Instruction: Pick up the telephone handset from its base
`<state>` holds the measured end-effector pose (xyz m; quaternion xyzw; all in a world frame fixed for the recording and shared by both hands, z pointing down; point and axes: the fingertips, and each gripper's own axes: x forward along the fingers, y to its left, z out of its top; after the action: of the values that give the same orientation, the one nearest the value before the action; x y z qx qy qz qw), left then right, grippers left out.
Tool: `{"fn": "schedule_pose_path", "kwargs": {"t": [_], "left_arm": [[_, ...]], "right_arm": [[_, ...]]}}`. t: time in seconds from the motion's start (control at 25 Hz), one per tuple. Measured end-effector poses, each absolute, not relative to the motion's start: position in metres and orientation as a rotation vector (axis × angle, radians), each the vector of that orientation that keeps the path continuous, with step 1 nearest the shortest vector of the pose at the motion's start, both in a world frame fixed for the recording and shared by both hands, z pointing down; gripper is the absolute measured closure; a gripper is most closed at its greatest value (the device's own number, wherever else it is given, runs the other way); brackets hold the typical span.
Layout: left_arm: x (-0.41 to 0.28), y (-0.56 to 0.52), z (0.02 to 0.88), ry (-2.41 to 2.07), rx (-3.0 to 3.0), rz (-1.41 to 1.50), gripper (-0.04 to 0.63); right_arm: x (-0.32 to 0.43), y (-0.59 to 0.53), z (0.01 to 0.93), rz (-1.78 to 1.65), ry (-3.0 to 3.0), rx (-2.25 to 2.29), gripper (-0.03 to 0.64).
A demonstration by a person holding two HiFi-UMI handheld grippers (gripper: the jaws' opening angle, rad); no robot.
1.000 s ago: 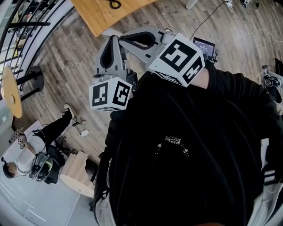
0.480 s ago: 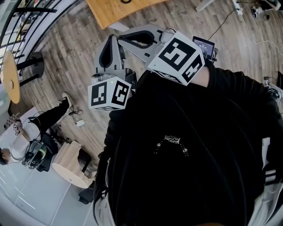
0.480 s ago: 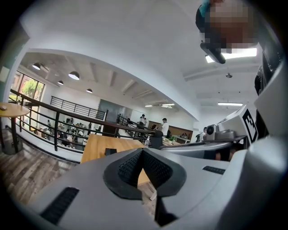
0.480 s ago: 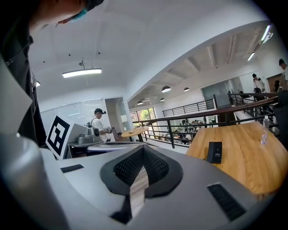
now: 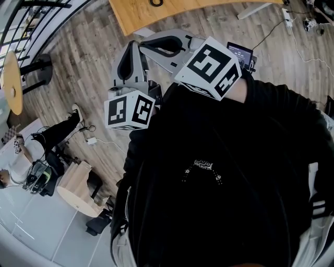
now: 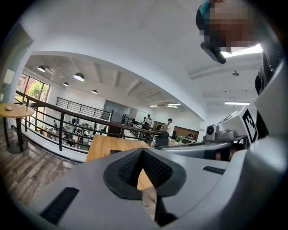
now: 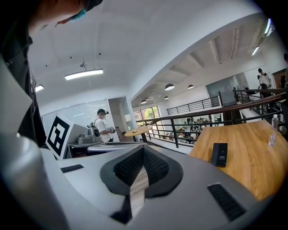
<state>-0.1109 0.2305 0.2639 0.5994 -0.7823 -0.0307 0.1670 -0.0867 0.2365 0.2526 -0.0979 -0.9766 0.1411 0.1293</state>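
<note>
No telephone can be made out for certain. A small black boxy thing (image 7: 219, 154) stands on the wooden table (image 7: 252, 157); I cannot tell what it is. The same table's corner (image 5: 156, 15) shows at the top of the head view, with a black cable loop at its edge. Both grippers are held up in front of the person's black-clad chest. My left gripper (image 5: 133, 47) (image 6: 143, 155) is shut with nothing between its pads. My right gripper (image 5: 143, 48) (image 7: 143, 152) is also shut and empty, its tip close beside the left one's.
Wood floor lies below the grippers, with cables across it. A round yellow side table (image 5: 11, 83) and a black railing stand at the left. A seated person (image 5: 23, 156) and a round wooden stool (image 5: 78, 187) are lower left. A clear bottle (image 7: 272, 131) stands on the table.
The whole floor scene has slid in the head view: the wooden table corner moved right and further in, the seated person and stool shifted. Both grippers kept their place before the chest, still shut.
</note>
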Motion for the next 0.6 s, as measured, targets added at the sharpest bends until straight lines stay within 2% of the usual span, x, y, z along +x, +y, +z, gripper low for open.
{"fn": "schedule_pose_path", "kwargs": {"t": [0.6], "left_arm": [[-0.159, 0.148, 0.272, -2.310, 1.564, -0.073, 0.592]], "right_arm": [[-0.135, 0.151, 0.261, 0.451, -2.807, -0.441, 0.600]]}}
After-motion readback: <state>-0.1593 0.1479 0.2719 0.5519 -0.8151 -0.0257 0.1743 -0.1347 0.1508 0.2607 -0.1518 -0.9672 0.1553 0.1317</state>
